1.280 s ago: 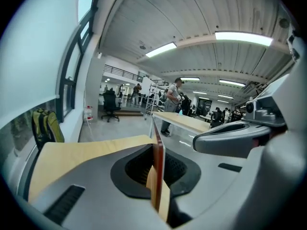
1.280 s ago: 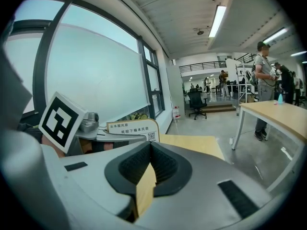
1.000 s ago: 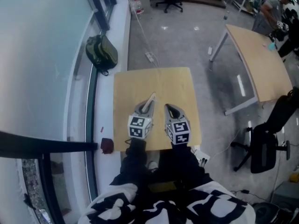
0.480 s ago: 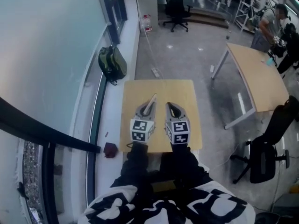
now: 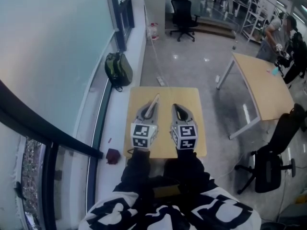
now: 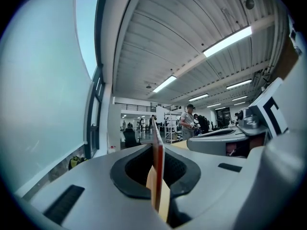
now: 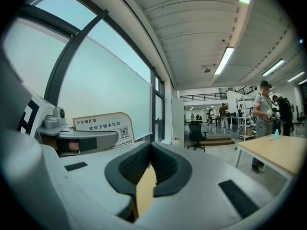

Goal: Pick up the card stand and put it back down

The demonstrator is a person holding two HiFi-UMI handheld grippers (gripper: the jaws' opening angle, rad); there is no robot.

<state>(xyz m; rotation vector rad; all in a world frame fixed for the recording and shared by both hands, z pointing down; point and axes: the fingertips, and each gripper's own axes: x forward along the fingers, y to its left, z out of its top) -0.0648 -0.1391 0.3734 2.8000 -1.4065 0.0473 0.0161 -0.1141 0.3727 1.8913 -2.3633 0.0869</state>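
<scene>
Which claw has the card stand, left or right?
The left claw: the card stand sits edge-on, clamped between its jaws. The right claw is shut with nothing in it.

**Matt plastic, pale wood, shiny floor**

The left gripper (image 6: 157,150) and right gripper (image 7: 150,147) have smooth matt grey plastic shells and black ribbed pads (image 7: 132,164). The card stand (image 7: 103,124) looks like thin board with a smooth cream printed face. The table (image 5: 192,99) is pale matt wood. At 12 o'clock the floor (image 5: 192,51) is glossy grey, and at 10 o'clock the bag (image 5: 118,68) is green cloth.
</scene>
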